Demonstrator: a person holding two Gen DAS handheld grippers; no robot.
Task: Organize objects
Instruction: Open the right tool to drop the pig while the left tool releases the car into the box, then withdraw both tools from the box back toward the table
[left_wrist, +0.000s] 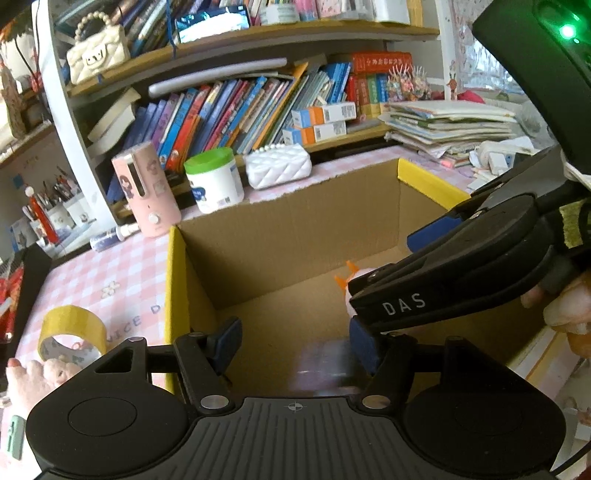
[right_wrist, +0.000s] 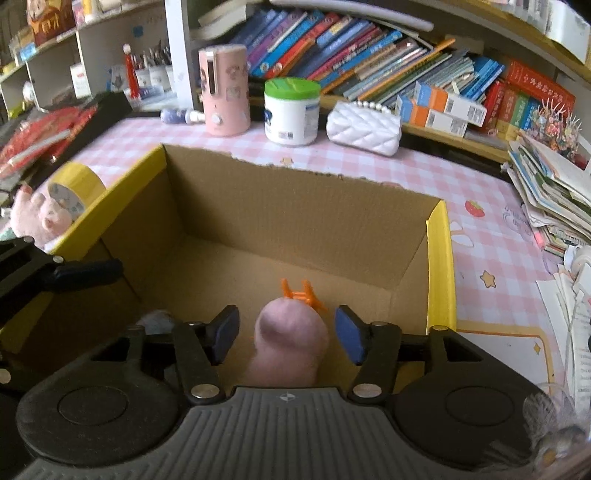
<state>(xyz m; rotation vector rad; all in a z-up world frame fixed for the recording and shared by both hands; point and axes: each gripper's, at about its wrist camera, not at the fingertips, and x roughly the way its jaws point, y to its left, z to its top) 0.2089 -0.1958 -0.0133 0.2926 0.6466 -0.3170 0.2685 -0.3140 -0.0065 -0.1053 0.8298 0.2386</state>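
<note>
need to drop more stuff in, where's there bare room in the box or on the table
Most of the cardboard box floor is bare behind the pink toy and orange clip. The checked tablecloth is free right of the box, up to the paper pile. The back edge is crowded: pink canister, white jar, quilted purse.

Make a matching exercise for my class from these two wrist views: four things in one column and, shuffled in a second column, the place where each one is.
Things
1. pink plush toy
2. yellow tape roll
3. white jar with green lid
4. white quilted purse

Places
A. on the pink checked tablecloth, behind the box, right of the jar
B. inside the cardboard box, between the open fingers of the right gripper
C. outside the box, by its left wall
D. behind the box, between the pink cylinder and the purse

Pairs: 1-B, 2-C, 3-D, 4-A
</note>
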